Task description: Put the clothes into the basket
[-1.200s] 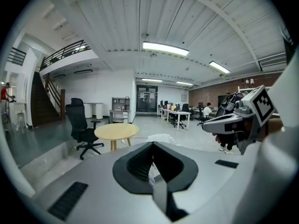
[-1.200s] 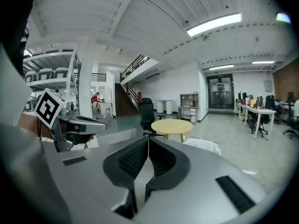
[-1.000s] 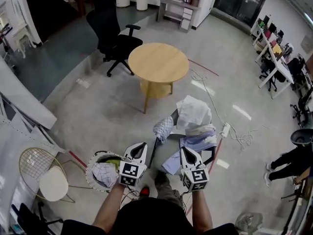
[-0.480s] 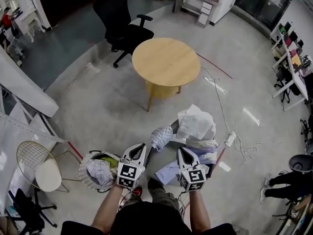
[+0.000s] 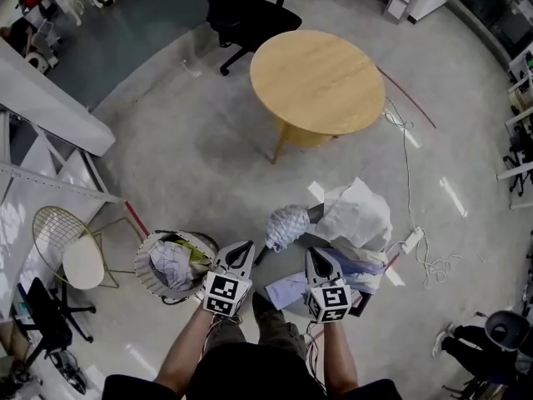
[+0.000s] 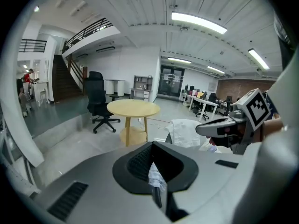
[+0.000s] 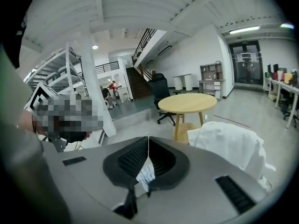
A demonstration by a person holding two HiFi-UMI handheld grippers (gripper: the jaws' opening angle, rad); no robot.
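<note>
Both forearms reach forward; left gripper (image 5: 242,249) and right gripper (image 5: 315,255) side by side, tilted downward, jaws together.
</note>
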